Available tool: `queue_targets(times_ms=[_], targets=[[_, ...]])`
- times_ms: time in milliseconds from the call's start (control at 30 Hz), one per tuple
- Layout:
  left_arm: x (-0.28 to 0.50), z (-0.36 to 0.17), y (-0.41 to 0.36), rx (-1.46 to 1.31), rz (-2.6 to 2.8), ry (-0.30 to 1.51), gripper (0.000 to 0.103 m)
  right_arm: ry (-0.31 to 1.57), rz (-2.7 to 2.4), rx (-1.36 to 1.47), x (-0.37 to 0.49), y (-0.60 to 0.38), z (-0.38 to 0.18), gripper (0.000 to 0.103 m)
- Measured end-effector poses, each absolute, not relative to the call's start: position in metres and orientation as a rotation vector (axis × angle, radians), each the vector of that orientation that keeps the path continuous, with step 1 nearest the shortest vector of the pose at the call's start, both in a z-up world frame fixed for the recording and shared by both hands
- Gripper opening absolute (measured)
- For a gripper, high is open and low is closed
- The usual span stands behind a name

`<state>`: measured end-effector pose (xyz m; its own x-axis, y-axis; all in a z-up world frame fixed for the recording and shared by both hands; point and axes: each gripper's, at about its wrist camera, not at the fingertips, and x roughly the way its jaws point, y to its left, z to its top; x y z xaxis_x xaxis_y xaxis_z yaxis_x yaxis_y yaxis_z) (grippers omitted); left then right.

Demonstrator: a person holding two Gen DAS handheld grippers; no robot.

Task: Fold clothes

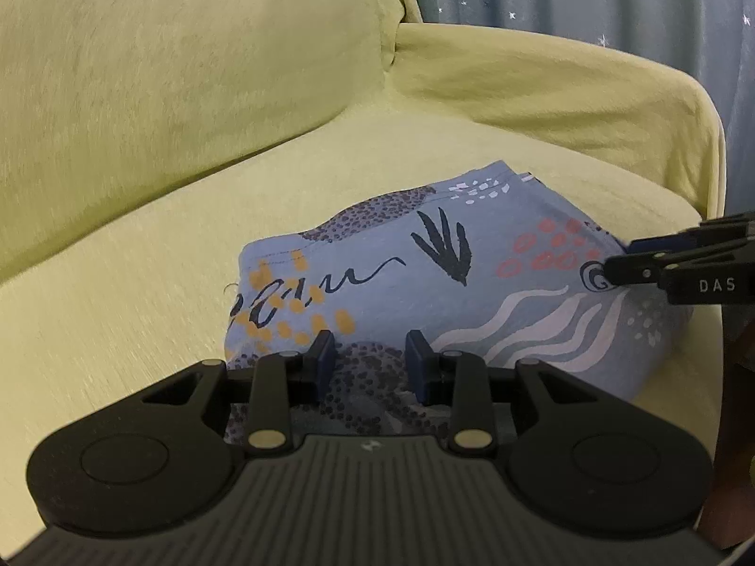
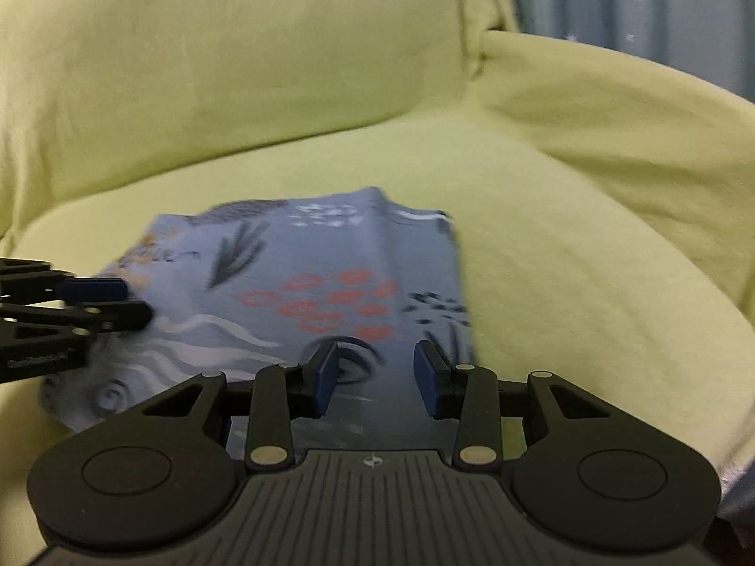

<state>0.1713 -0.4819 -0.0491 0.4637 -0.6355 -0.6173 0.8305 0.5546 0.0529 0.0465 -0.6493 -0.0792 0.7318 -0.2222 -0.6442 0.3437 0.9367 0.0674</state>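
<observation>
Folded patterned shirt (image 1: 424, 278) lies on the yellow-green sofa (image 1: 141, 245); left gripper (image 1: 370, 358) and right gripper (image 2: 376, 372) hover over it, jaws parted, empty.

Blue garment (image 1: 453, 283) printed with coral spots, white waves, yellow-green sofa (image 1: 141, 94)

Open seat cushion (image 1: 141, 283) — backrest (image 1: 188, 70), armrest (image 1: 566, 94) beyond
</observation>
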Motion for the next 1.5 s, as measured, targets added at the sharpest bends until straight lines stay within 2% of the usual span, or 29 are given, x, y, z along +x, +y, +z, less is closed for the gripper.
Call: queue_targets(times_ms=[367,533,633,800,933,1067,1233,1367,1500], targets=[[0.164,-0.045,-0.482,0.414,-0.943,0.529,0.029,0.590,-0.208,0.170,0.035,-0.630,-0.059,0.041],[0.152,-0.035,-0.471,0.480,-0.988,0.464,0.030,0.713,-0.180,0.143,0.048,-0.628,-0.074,0.040],[0.145,-0.028,-0.464,0.519,-1.014,0.424,0.030,0.722,-0.260,0.010,0.043,-0.625,-0.072,0.040],[0.133,-0.018,-0.453,0.584,-1.057,0.356,0.030,0.670,-0.233,-0.032,0.020,-0.625,-0.055,0.041],[0.097,-0.032,-0.446,0.830,-1.183,0.204,0.033,0.685,-0.095,-0.263,0.008,-0.588,-0.056,0.056],[0.063,-0.053,-0.452,1.050,-1.259,0.095,0.037,0.733,-0.008,-0.553,0.008,-0.550,-0.080,0.056],[0.043,-0.073,-0.474,1.195,-1.169,-0.034,0.046,0.677,-0.002,-0.706,0.012,-0.535,-0.093,0.055],[0.058,-0.072,-0.478,1.236,-1.053,-0.021,0.049,0.648,-0.037,-0.835,0.017,-0.529,-0.103,0.055],[0.078,-0.068,-0.471,1.220,-0.953,0.058,0.046,0.663,-0.120,-0.863,0.021,-0.544,-0.108,0.055]])
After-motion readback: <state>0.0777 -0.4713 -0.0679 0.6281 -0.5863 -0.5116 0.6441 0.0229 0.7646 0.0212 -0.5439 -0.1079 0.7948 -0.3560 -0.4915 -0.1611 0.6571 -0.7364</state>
